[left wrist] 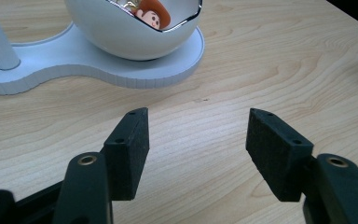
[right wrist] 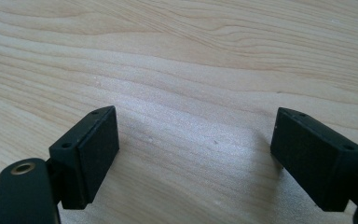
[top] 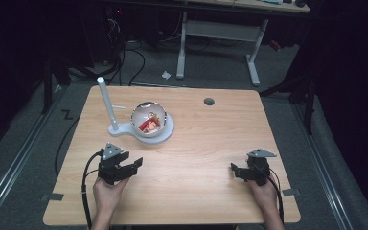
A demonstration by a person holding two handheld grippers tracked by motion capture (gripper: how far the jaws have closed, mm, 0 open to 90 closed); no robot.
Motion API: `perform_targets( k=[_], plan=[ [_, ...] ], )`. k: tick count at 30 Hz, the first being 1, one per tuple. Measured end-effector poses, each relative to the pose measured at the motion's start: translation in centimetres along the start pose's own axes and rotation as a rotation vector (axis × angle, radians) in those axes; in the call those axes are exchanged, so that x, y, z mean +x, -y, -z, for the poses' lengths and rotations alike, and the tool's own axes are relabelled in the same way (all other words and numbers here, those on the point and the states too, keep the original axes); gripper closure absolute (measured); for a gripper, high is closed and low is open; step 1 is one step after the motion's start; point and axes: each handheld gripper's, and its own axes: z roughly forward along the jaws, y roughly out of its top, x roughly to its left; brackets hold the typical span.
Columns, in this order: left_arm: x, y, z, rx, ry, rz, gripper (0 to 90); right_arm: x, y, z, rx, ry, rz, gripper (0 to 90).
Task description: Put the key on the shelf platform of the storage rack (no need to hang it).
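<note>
The desk is the biggest thing I see, a pale wooden top with a small dark hole near its far edge. On the far left part stands a white stand with a flat base, and a white post rises from its left end. On the round end of this base sits a bowl, white outside and shiny inside. In the left claw view the bowl is close ahead, and its rim is cut low on the side toward me. Inside the bowl lies a small toy, a figure with a red-brown hat; the rest of it I cannot see well.

My left claw is near the front left of the desk and points toward the stand, with bare wood between them. Its jaws stand apart and nothing is between them. My right claw is at the front right, well apart from the stand, jaws also apart and empty, over plain wood.

I judge that the work is at the beginning. The toy is untouched in the bowl. What is left is to bring the left claw to the bowl, take the toy, and lift it out.
</note>
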Motion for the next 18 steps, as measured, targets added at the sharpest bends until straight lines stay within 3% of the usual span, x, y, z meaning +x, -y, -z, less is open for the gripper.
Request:
perform_targets(
  k=[5,6,18],
  plan=[
    [0.3,0.4,-0.2,0.006,-0.003,-0.008,39.9,0.0,0.0,0.0,0.000,0.000,0.000,15.1],
    [0.5,0.4,-0.3,0.006,0.003,-0.030,39.9,0.0,0.0,0.0,0.000,0.000,0.000,15.1],
    [1.2,1.5,-1.0,0.029,-0.020,-0.017,39.7,0.0,0.0,0.0,0.000,0.000,0.000,15.1]
  ],
)
